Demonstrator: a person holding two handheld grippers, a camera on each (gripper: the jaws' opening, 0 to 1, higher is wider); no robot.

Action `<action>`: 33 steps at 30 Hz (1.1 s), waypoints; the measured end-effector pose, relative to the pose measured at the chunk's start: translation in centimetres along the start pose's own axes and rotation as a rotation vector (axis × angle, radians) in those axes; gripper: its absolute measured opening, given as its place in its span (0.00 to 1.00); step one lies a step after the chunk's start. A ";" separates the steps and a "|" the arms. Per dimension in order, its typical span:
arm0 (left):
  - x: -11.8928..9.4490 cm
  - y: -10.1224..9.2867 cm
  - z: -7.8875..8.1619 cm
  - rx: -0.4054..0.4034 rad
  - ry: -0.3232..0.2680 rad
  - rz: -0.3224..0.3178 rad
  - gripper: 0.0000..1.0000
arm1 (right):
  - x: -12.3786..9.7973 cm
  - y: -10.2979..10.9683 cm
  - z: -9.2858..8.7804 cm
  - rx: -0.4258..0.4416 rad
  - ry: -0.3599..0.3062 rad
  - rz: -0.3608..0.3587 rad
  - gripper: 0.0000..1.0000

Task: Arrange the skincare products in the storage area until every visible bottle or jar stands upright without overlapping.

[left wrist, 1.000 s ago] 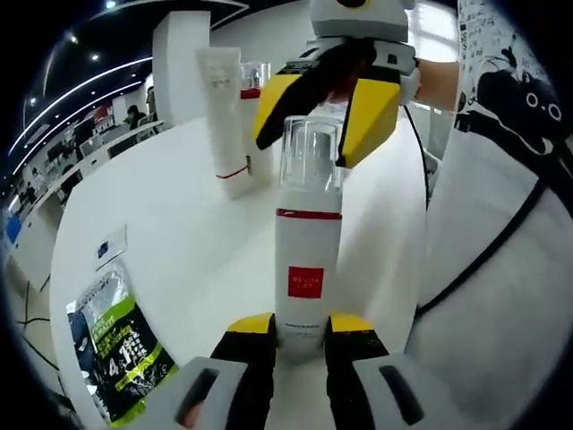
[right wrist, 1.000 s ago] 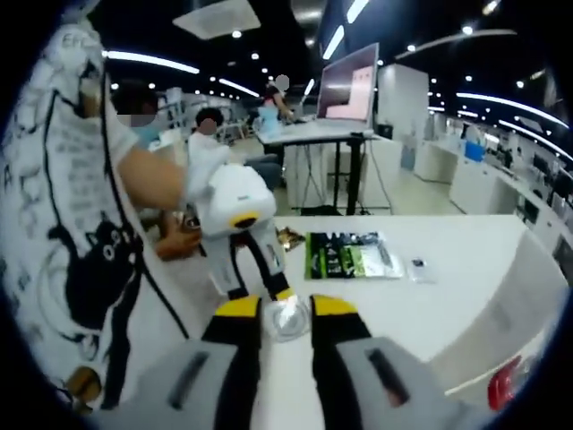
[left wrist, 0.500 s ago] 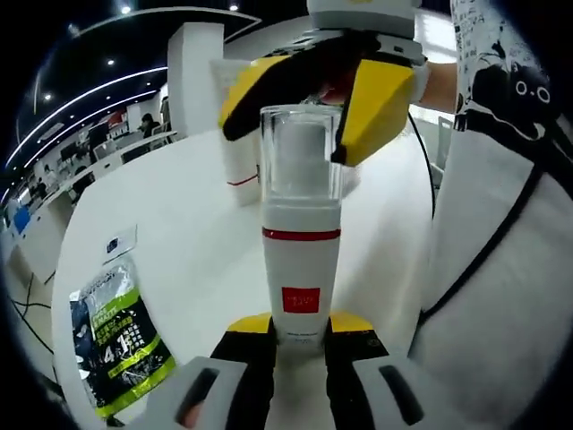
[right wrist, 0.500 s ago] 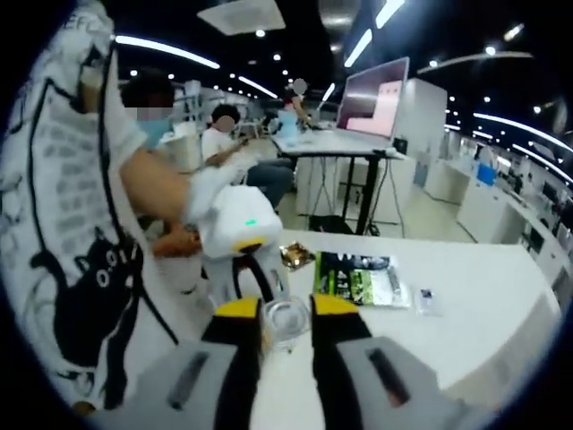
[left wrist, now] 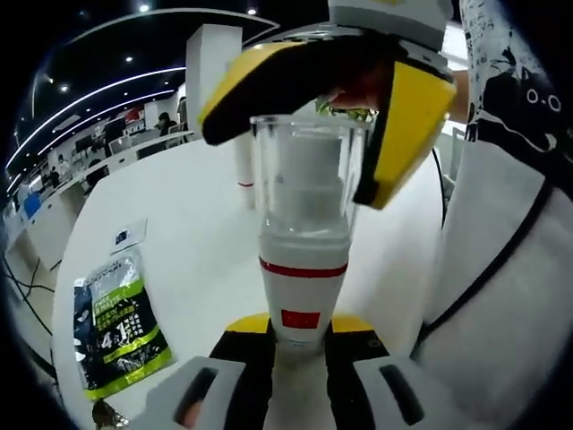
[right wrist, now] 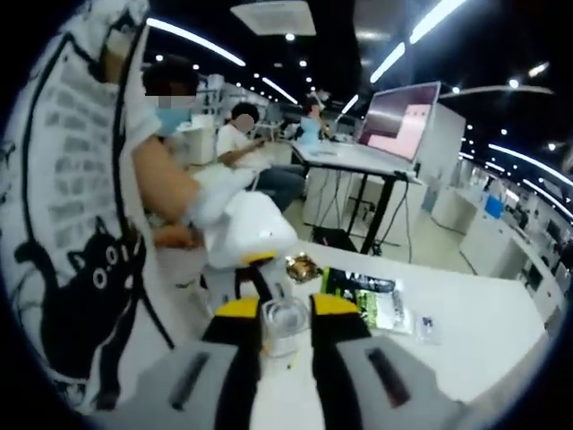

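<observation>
The left gripper is clenched on the lower body of a white pump bottle, its yellow-tipped jaws pressing either side just below the red square label, and the bottle rises upright from between them with a red band at the shoulder and a clear cap on top. The right gripper has its jaws closed around that same clear cap, seen in the right gripper view as a glassy cylinder pinched between the yellow tips; in the left gripper view its big yellow jaws straddle the cap from above. So the bottle is held at both ends, above or on the white table; whether its base touches the surface cannot be told. To do this step well, I judge the two grips should work along one axis: keep the lower grasp firm and level, avoid twisting the cap sideways, and set the base flat before either side lets go. Farther back stands a white tube, upright, well apart from the bottle, and the bottle wants a spot clear of it. A green and black sachet lies flat on the table nearer the edge, beside a small card.
</observation>
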State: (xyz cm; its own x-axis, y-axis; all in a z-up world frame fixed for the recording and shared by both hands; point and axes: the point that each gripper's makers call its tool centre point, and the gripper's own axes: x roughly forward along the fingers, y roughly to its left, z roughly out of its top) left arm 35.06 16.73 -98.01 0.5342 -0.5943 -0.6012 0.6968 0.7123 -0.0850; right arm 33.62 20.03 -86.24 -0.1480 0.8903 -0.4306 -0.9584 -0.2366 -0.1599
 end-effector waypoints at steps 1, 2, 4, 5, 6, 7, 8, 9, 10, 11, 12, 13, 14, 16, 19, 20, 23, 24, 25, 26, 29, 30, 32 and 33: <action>0.0 0.0 0.0 -0.013 -0.003 0.002 0.21 | 0.0 0.0 0.1 -0.013 -0.005 0.000 0.18; 0.0 0.0 0.0 -0.026 -0.005 0.004 0.21 | 0.1 0.0 0.1 -0.015 -0.003 -0.001 0.18; -0.1 0.0 0.0 -0.050 -0.002 0.003 0.21 | 0.1 0.1 0.1 -0.022 0.000 0.002 0.18; -0.2 0.0 0.0 -0.053 0.001 0.003 0.22 | 0.2 0.2 0.2 -0.022 -0.002 0.005 0.18; -0.4 -0.1 0.0 -0.050 0.001 0.004 0.21 | 0.2 0.2 0.2 -0.026 -0.002 0.003 0.18; -0.7 -0.1 0.1 -0.048 -0.004 0.004 0.21 | 0.2 0.3 0.2 -0.031 0.000 0.001 0.18; -0.9 -0.1 0.3 -0.049 -0.014 0.003 0.21 | 0.2 0.2 0.2 -0.032 0.000 0.000 0.18; -1.3 -0.1 0.6 -0.060 -0.034 0.002 0.22 | 0.2 0.2 0.2 -0.032 -0.001 -0.001 0.18; -1.5 0.0 0.8 -0.072 -0.044 0.003 0.22 | 0.2 0.2 0.2 -0.028 -0.004 -0.001 0.18; -1.8 0.0 0.9 -0.083 -0.048 -0.001 0.21 | 0.1 0.2 0.2 -0.026 -0.006 0.000 0.18; -1.9 0.0 0.8 -0.090 -0.048 -0.006 0.21 | 0.1 0.2 0.2 -0.024 -0.009 0.000 0.18; -1.9 0.0 0.7 -0.080 -0.043 -0.002 0.21 | 0.2 0.2 0.2 -0.022 -0.012 0.002 0.18; -1.9 0.1 0.6 -0.073 -0.042 0.002 0.20 | 0.2 0.3 0.2 -0.022 -0.015 0.003 0.18; -1.7 0.1 0.4 -0.052 -0.043 0.012 0.20 | 0.1 0.3 0.2 -0.017 -0.023 0.007 0.18; -1.6 0.1 0.3 -0.042 -0.048 0.016 0.19 | -0.1 0.3 0.2 -0.010 -0.029 0.016 0.19; -1.6 0.1 0.3 -0.040 -0.049 0.017 0.19 | -0.1 0.3 0.2 -0.013 -0.028 0.017 0.19; -1.3 0.2 0.2 -0.038 -0.063 0.024 0.18 | -0.4 0.2 0.2 -0.014 -0.027 0.000 0.19; -1.1 0.2 0.3 -0.041 -0.071 0.027 0.18 | -0.5 0.2 0.2 -0.006 -0.029 -0.010 0.20; -1.0 0.2 0.3 -0.039 -0.076 0.033 0.18 | -1.0 -0.1 0.2 0.054 -0.041 -0.046 0.23; -0.9 0.3 0.5 -0.047 -0.079 0.040 0.18 | -1.3 -0.5 0.2 0.075 -0.057 -0.078 0.26; -0.6 0.7 0.8 -0.057 -0.093 0.072 0.18 | -3.1 -1.5 -0.1 0.174 -0.134 -0.183 0.30; -0.6 0.9 0.9 -0.060 -0.095 0.084 0.18 | -3.6 -1.8 -0.4 0.210 -0.141 -0.209 0.30; -0.4 1.1 1.3 -0.077 -0.102 0.110 0.18 | -4.7 -2.7 -1.6 0.293 -0.153 -0.294 0.29; -0.3 1.2 1.4 -0.080 -0.104 0.120 0.18 | -5.0 -2.9 -1.9 0.316 -0.162 -0.316 0.29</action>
State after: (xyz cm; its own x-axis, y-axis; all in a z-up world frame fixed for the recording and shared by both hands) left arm 36.43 17.23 -96.83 0.6613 -0.5354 -0.5254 0.5864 0.8058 -0.0832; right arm 37.59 15.54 -85.33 0.1503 0.9549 -0.2561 -0.9863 0.1627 0.0278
